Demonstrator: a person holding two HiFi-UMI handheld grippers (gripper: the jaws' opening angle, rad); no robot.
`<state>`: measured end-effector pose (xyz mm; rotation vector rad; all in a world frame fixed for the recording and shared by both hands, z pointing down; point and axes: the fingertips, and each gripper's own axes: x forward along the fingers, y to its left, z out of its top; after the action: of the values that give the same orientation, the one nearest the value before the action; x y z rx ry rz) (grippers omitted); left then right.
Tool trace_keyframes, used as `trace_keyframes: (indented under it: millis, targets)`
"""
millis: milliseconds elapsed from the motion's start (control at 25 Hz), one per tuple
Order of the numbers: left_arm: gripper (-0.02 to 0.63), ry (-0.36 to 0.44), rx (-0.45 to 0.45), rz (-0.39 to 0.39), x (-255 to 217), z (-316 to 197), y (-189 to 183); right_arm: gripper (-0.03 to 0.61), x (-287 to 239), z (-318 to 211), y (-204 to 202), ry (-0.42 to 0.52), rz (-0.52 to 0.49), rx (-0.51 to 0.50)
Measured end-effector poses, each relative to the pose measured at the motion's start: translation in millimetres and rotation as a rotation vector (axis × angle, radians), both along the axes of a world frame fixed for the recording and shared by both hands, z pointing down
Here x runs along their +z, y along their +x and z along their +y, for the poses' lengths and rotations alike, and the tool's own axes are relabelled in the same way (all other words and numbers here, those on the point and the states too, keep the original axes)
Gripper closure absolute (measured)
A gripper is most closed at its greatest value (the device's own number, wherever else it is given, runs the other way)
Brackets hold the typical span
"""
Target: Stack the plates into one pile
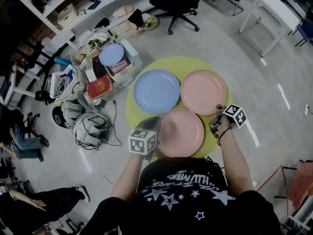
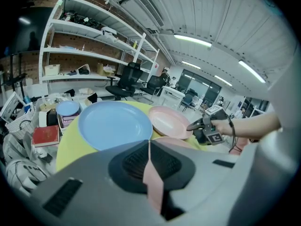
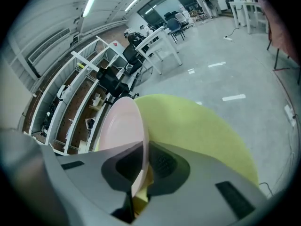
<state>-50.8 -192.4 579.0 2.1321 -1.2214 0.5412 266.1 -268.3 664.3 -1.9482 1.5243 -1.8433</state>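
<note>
Pink rims, one pinched in each gripper.
Jaws of the left gripper (image 1: 154, 129) are shut on the near pink plate (image 1: 182, 132) at 9 o'clock, those of the right gripper (image 1: 215, 123) on the far pink plate (image 1: 203, 91) at 5 o'clock. The blue plate (image 1: 156, 90) lies on the table (image 1: 168, 62) at 12 o'clock from the left jaws, nearer that hand.

There are four plates in all. Three lie on the one round yellow desk (image 1: 171, 63): one blue plate (image 1: 157, 90), a far pink plate (image 1: 203, 91) and a near pink plate (image 1: 181, 132). The fourth, a smaller blue plate (image 1: 111, 54), sits among clutter on the floor. There are two tongs, the left tongs (image 1: 155, 124) and the right tongs (image 1: 217, 112), and one red book (image 1: 100, 87).
</note>
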Motion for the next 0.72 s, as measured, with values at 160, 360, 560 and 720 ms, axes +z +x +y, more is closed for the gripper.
trace_keyframes:
  millis: [160,360,560,720]
  targets:
    - [0.592,0.001,0.009,0.001,-1,-1,0,0.548,-4,1,7,0.011,0.011,0.024]
    - [0.592,0.005,0.02,0.002,-1,1,-2,0.546,-13,7,17,0.036,0.021,0.042]
    - [0.592,0.005,0.032,0.005,-4,1,-6,0.548,-34,9,14,0.084,-0.01,0.028]
    - [0.591,0.008,0.046,0.007,0,8,-7,0.546,-45,21,4,0.111,-0.03,-0.011]
